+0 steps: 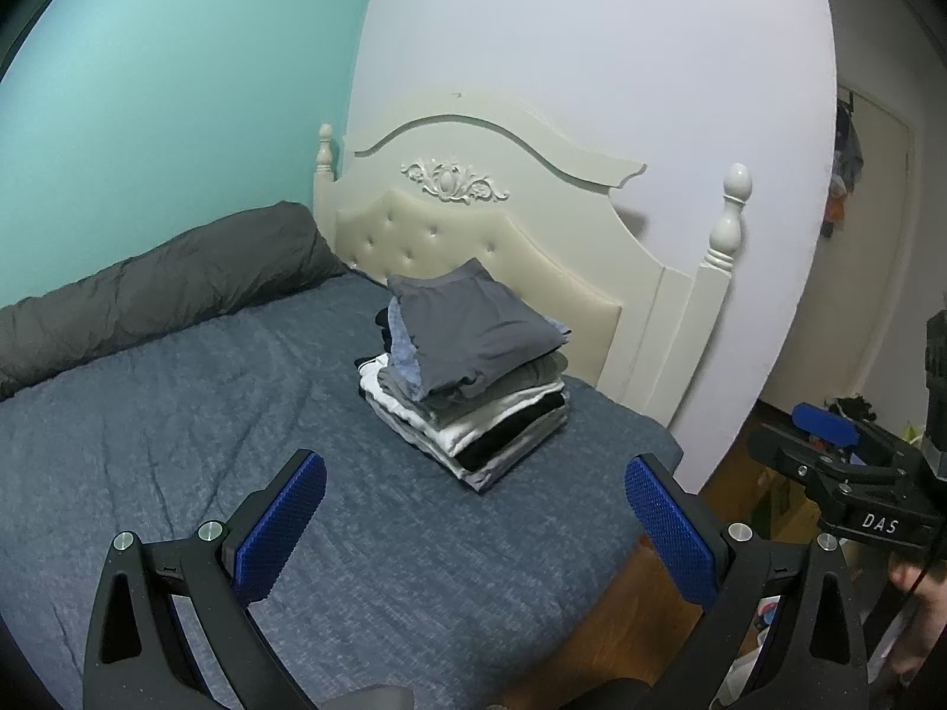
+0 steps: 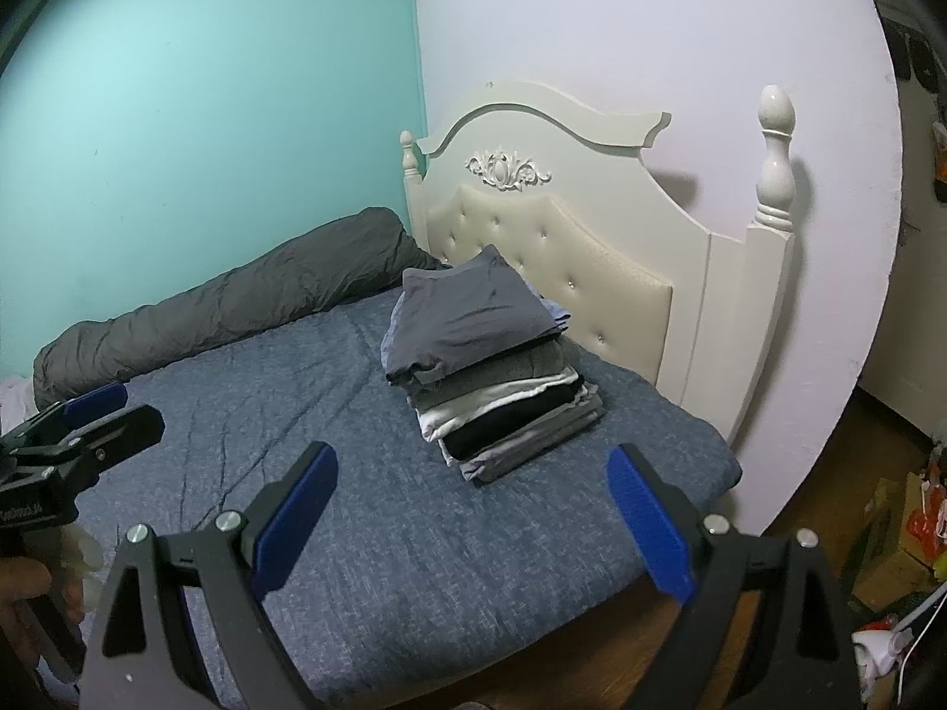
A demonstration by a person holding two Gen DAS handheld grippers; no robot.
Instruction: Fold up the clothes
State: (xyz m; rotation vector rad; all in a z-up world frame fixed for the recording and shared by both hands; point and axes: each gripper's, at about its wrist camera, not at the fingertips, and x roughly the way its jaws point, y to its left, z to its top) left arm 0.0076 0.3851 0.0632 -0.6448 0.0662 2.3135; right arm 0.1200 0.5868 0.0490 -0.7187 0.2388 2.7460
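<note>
Left gripper (image 1: 473,523): spread wide, empty, lower frame.
Right gripper (image 2: 473,523): spread wide, empty.
Folded stack (image 1: 473,378): centre frame, on blue bed (image 1: 177,414), before headboard (image 1: 473,177).
Grey bolster (image 1: 148,290): left, along teal wall (image 1: 148,89).

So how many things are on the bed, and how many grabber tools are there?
Stacks of folded clothes: 1
Long grey rolled quilts beside the teal wall: 1
Grabber tools: 2, the left gripper and the right gripper, both with jaws wide apart and holding nothing
Total: 4
</note>
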